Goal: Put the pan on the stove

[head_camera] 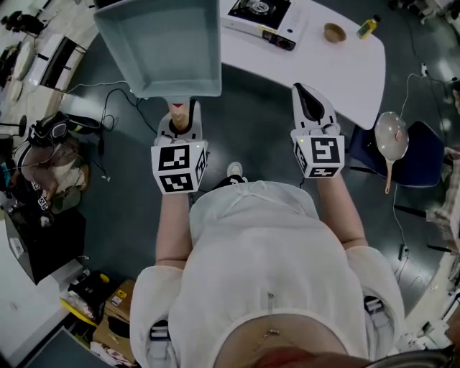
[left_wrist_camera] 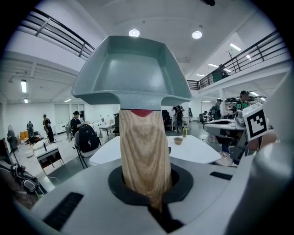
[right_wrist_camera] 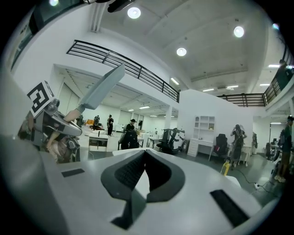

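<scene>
A grey-green square pan (head_camera: 162, 47) with a wooden handle (head_camera: 184, 113) is held up in the air, level with the white table's near left corner. My left gripper (head_camera: 180, 128) is shut on that handle. In the left gripper view the handle (left_wrist_camera: 144, 147) rises from between the jaws to the pan (left_wrist_camera: 133, 69). The portable stove (head_camera: 259, 14) sits on the white table (head_camera: 338, 72), at its far side. My right gripper (head_camera: 310, 104) hangs beside the table's near edge, shut and empty. In the right gripper view the right gripper (right_wrist_camera: 144, 158) holds nothing, and the pan (right_wrist_camera: 101, 89) shows edge-on at the left.
A small brown bowl (head_camera: 334, 31) and a yellow bottle (head_camera: 368, 26) stand on the table right of the stove. A lidded pan (head_camera: 392, 136) rests on a blue chair (head_camera: 424, 154) at the right. Cables, headphones and boxes lie on the dark floor at the left.
</scene>
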{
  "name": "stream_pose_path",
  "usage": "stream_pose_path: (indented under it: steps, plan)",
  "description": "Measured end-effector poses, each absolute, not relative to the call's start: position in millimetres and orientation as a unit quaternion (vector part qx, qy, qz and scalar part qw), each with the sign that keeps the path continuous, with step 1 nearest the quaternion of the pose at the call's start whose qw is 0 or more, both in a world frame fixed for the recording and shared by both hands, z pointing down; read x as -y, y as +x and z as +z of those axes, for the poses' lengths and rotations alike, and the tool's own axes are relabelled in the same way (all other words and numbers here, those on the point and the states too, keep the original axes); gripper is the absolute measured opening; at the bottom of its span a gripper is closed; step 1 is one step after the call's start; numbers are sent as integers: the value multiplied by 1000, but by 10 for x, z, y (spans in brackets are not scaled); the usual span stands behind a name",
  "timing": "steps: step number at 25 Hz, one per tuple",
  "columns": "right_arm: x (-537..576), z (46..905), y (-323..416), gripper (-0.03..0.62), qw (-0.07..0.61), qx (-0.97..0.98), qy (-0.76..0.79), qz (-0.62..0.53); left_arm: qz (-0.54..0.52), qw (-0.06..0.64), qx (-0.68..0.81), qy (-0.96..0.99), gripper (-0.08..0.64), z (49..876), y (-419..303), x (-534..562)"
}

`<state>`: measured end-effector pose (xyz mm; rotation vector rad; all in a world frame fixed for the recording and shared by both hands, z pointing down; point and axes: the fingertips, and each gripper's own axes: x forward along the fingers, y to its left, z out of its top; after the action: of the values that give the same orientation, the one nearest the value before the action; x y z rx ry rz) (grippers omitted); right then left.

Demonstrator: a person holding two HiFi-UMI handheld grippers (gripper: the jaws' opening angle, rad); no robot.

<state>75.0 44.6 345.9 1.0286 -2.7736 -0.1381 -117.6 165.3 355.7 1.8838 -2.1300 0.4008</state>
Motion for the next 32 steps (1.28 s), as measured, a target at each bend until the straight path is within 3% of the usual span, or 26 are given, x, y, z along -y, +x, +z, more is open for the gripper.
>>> stream_pose_path:
  steps: [14,32]
  plan:
    - [353,3661,-128,6,112,918,380,-36,165,159,687,689,18,3880,-2039,-714]
    - [2360,3844,-455,6,119,896,427,-15,213,168,611,744,18,4229,-2122,1629]
